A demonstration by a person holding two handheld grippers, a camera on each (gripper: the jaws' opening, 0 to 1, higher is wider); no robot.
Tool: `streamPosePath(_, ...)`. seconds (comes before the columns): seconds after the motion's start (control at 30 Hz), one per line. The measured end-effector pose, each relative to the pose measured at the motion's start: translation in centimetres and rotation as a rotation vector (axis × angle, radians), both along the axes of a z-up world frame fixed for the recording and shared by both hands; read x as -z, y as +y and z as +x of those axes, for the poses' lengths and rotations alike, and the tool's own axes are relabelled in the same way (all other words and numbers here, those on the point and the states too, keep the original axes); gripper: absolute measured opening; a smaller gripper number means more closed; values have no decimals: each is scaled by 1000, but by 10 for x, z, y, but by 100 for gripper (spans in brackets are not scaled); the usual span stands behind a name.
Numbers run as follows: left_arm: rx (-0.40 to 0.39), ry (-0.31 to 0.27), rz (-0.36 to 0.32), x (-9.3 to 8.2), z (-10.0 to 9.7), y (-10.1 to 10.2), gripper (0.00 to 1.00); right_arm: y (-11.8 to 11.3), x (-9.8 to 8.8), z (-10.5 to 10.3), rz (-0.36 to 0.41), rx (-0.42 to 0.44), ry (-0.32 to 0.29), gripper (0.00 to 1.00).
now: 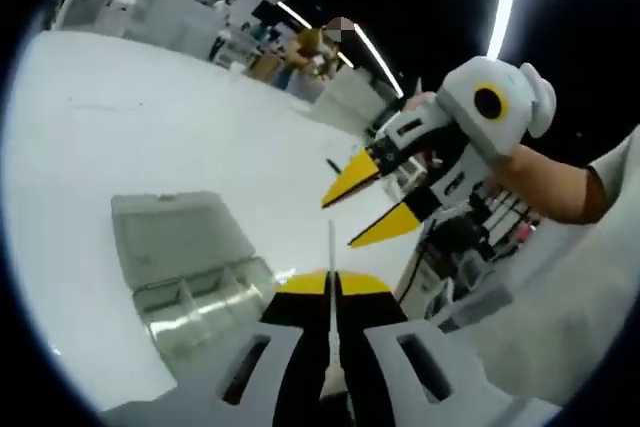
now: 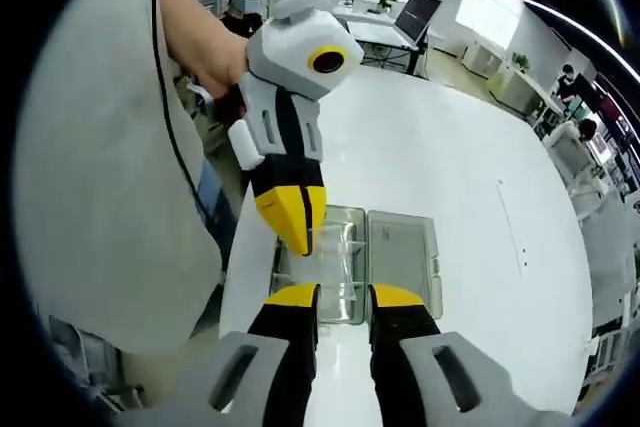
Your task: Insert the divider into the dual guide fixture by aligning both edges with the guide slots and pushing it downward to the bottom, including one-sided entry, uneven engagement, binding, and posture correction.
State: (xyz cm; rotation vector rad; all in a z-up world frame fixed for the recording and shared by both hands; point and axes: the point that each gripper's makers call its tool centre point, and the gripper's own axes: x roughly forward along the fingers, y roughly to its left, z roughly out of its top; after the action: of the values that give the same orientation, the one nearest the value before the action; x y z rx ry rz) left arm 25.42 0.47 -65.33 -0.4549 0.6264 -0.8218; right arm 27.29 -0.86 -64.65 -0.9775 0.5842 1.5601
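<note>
Between my left jaws [image 1: 331, 292], clamped edge-on, stands the thin divider [image 1: 331, 257]. Right jaws [image 2: 344, 299] are apart, above the clear fixture [image 2: 400, 247] on the white surface [image 2: 470, 167]. No readable writing.

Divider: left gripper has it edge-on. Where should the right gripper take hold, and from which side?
Probably the free upper edge of the divider, above the left gripper, which is shut on its lower part. It is a thin flat sheet, so the open right gripper should close across its two faces, coming from above. The clear box sits beneath.
</note>
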Motion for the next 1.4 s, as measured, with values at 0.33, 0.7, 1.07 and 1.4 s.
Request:
streamPosePath(0.33, 56, -98, 89, -2, -3, -2, 0, 8, 0, -12, -27, -66, 92, 9)
streamPosePath(0.7, 121, -209, 193, 0, -9, -4, 0, 7, 4, -22, -72, -113, 151, 3)
streamPosePath(1.07, 149, -259, 225, 3, -13, -5, 0, 8, 5, -30, -89, -126, 203, 1)
streamPosePath(1.4, 167, -256, 205, 9, -17, -6, 0, 4, 7, -38, -112, -35, 305, 0)
